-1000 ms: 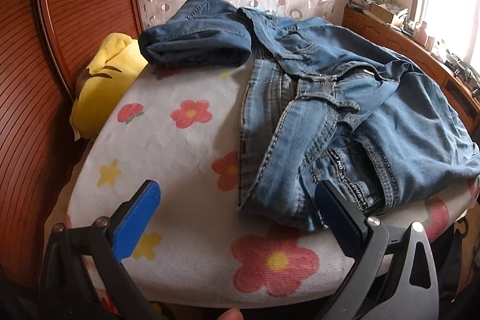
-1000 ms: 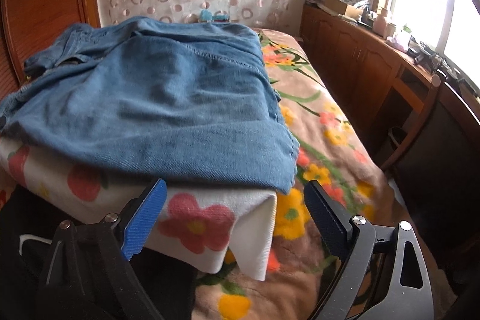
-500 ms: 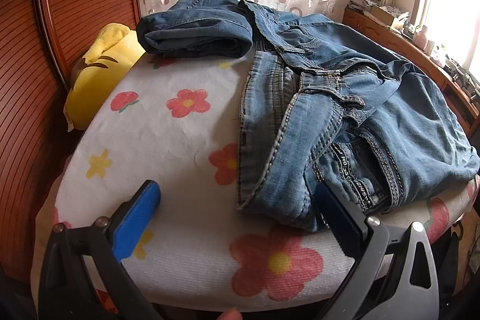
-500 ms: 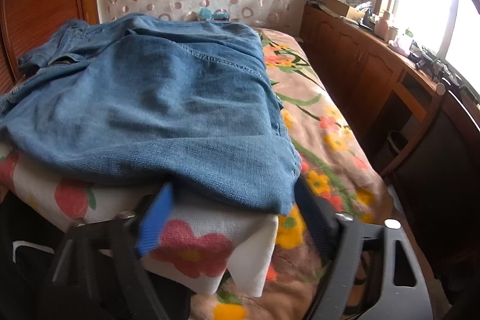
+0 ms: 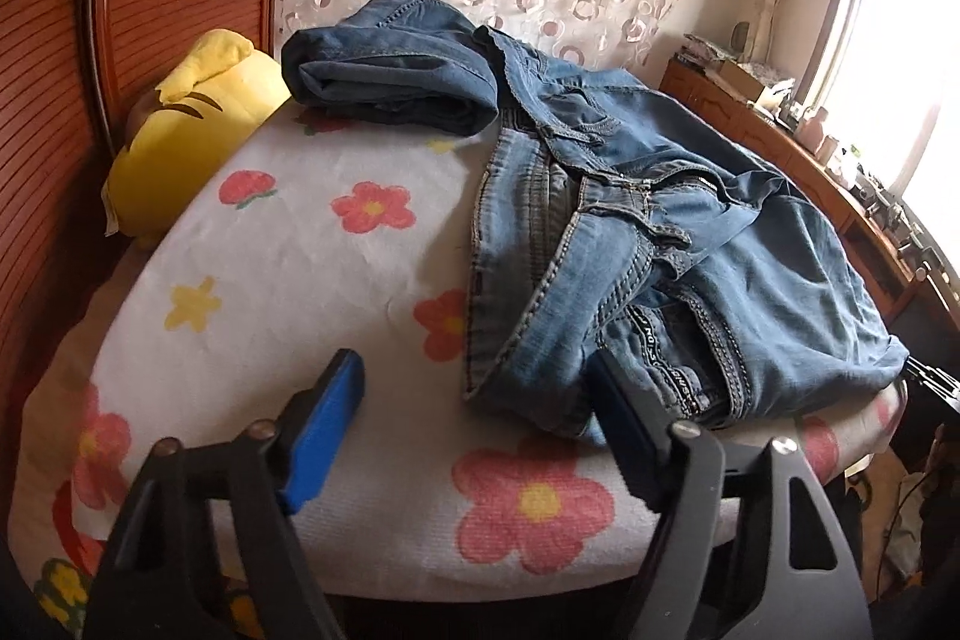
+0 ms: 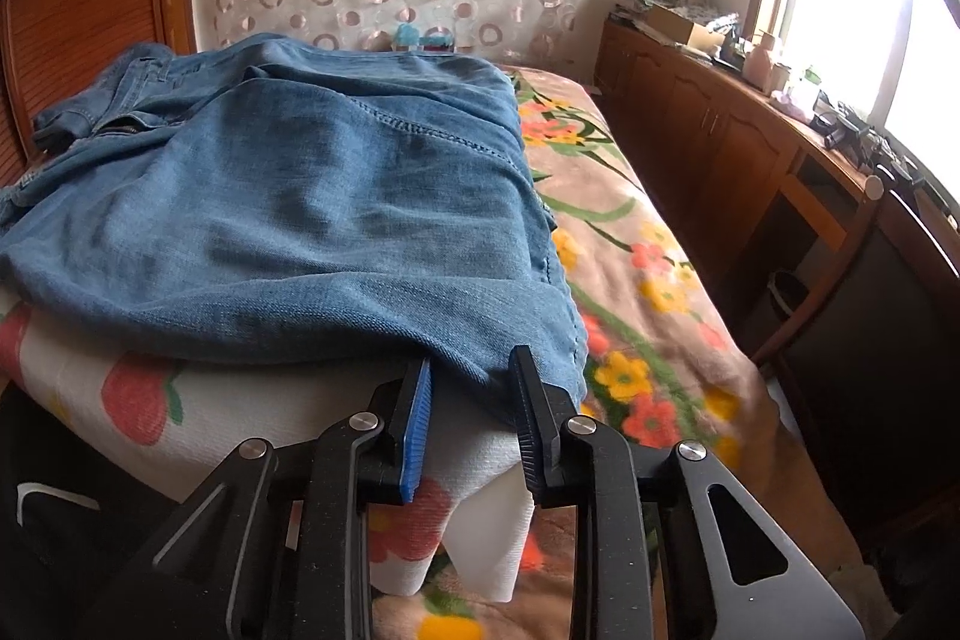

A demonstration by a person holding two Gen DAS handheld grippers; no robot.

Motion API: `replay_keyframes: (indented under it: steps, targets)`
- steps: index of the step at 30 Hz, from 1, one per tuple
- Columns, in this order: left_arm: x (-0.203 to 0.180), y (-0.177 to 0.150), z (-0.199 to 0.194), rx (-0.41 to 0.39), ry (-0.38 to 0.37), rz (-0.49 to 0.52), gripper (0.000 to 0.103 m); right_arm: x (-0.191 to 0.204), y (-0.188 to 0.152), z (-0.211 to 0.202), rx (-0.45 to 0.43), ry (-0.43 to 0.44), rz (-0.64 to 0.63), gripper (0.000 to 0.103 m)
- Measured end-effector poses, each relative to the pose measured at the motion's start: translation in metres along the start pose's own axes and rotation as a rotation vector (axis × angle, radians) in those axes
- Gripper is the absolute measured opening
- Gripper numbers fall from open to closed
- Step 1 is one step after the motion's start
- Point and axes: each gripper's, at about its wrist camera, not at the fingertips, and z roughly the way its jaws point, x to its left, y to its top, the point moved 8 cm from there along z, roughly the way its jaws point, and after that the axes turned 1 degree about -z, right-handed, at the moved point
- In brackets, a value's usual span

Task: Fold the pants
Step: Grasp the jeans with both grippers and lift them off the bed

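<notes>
Nearest the cameras, the right gripper (image 6: 468, 388) had just been closing and now pinched the near hem corner of the jeans (image 6: 288, 220), while the left gripper (image 5: 474, 388) had narrowed but stayed unclenched, its right pad beside the waistband and nothing caught. I judged this the start of a fold. Both pointed steeply down over the floral towel (image 5: 300, 250); beyond lay the bunched leg and a yellow cushion (image 5: 192, 148).
</notes>
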Motion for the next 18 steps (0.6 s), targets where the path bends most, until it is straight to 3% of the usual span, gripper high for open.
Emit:
replay_keyframes:
  steps: [4,6,9,11,18]
  targets:
    - [-0.005,-0.001,0.003,-0.001,0.032,0.044,0.063,0.002,0.0,0.0,-0.002,-0.001,-0.007,0.016]
    - [-0.01,0.0,0.003,0.0,0.02,0.057,0.041,0.0,0.001,-0.002,-0.011,-0.011,-0.015,0.009]
    - [-0.017,0.0,0.003,0.004,0.007,0.079,0.02,-0.003,0.007,-0.009,-0.047,-0.01,-0.008,0.005]
    - [-0.025,0.003,-0.002,-0.003,-0.004,0.102,0.012,-0.006,0.015,-0.016,-0.077,-0.009,-0.007,0.003]
    - [-0.04,0.034,-0.041,-0.102,-0.031,0.125,0.006,-0.011,0.054,-0.038,-0.17,-0.011,-0.029,0.0]
